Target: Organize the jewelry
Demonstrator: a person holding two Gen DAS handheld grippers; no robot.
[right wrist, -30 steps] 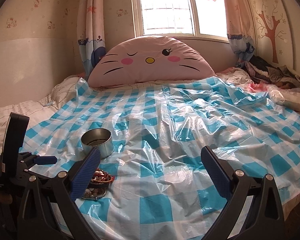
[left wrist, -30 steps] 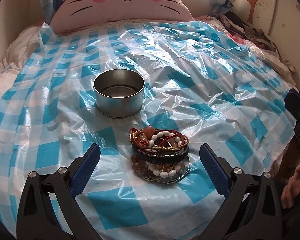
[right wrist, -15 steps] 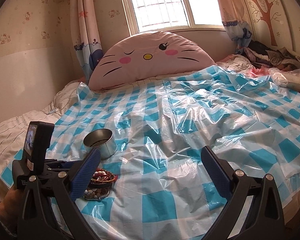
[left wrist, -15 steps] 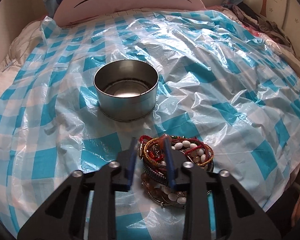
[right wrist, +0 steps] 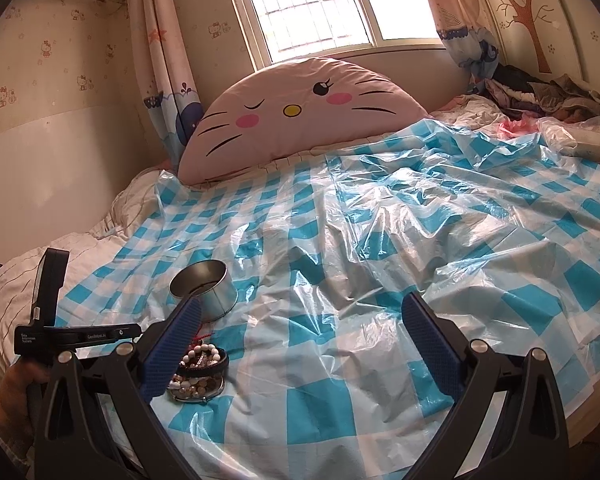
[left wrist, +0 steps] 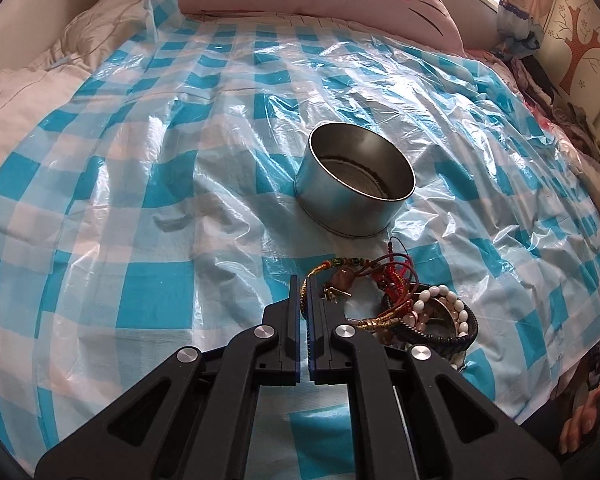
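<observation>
- The left gripper [left wrist: 305, 292] is pinching the gold-and-green cord bracelet [left wrist: 342, 270] at the near-left edge of the bracelet pile [left wrist: 416, 312], its jaws having just closed on the cord.
- The bracelet pile is lying on the blue-checked plastic sheet [left wrist: 152, 184], just in front of the open round metal tin [left wrist: 354, 184].
- The right gripper [right wrist: 300, 344] is hovering with jaws spread wide, holding nothing, over the sheet to the right of the pile.
</observation>
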